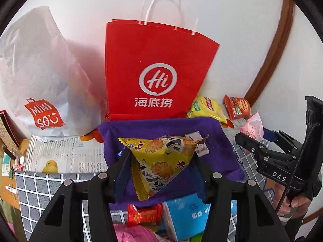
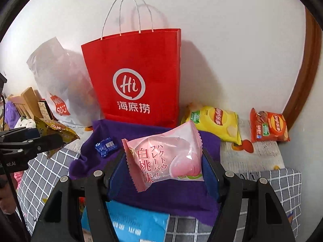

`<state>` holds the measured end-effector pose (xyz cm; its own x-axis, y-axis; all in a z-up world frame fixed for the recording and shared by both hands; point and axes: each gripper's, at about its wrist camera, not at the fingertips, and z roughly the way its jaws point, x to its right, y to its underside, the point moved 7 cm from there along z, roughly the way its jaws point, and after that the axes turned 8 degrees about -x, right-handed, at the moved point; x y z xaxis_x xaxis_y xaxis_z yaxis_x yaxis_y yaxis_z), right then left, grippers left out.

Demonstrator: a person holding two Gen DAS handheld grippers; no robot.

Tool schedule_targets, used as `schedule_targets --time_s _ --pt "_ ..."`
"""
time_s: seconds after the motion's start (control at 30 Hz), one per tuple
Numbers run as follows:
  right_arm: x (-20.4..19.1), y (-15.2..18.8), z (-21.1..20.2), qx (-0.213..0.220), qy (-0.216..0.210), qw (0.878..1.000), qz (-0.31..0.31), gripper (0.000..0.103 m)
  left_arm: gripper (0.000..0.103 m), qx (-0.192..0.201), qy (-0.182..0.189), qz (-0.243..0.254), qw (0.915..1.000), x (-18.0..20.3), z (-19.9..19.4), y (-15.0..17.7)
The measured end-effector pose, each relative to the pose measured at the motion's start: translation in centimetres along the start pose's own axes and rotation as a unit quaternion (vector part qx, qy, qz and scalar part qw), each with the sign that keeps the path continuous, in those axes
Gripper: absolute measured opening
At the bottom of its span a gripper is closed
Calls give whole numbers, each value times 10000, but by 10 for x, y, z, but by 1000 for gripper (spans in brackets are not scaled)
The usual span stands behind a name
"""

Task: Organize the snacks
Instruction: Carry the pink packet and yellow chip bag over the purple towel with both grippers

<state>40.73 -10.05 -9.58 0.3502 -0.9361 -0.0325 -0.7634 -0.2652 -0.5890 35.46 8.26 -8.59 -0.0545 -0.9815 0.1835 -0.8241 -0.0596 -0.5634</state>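
My left gripper [image 1: 161,159] is shut on a yellow cracker packet [image 1: 161,161], held above a purple cloth [image 1: 218,139]. My right gripper [image 2: 163,161] is shut on a pink peach snack packet [image 2: 165,157] over the same purple cloth [image 2: 141,193]. A red paper bag [image 1: 153,72] with white handles stands upright against the wall behind the cloth, also the red paper bag [image 2: 137,80] in the right wrist view. The left gripper [image 2: 40,139] with its yellow packet [image 2: 54,131] shows at the left of the right wrist view; the right gripper [image 1: 252,143] with the pink packet [image 1: 252,127] shows at the right of the left wrist view.
A white shopping bag [image 1: 44,84] leans left of the red bag. A yellow chip bag [image 2: 218,123] and an orange-red chip bag [image 2: 268,129] lie at the right by the wall. A small blue candy [image 2: 106,146] rests on the cloth. A blue box [image 2: 133,227] and a red candy [image 1: 144,214] lie near.
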Motion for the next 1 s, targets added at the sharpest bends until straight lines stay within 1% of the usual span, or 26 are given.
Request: schedule_targets --time_s 0.17,0.3,0.5,0.6,0.77,1.0 --pt "-6 -14 17 -26 -22 9999 -149 68 53 7 31 -7 10000 -3 11 -13" --pt "-9 -17 37 -145 -18 9996 -258 68 53 -59 53 -46 10000 -10 27 -19" --pt "-4 -9 65 -314 -92 9990 -308 68 53 -290 77 -154 9994 -24 53 -16" --pt "2 -5 78 -481 -79 9984 -286 68 53 -379 46 -188 9991 -31 62 -16" --pt "10 1 87 -577 -137 9979 -259 68 53 -539 79 -283 9981 -39 74 -13" --pt "28 4 96 -768 41 9967 -254 68 53 -627 5 -297 9976 -46 81 -12"
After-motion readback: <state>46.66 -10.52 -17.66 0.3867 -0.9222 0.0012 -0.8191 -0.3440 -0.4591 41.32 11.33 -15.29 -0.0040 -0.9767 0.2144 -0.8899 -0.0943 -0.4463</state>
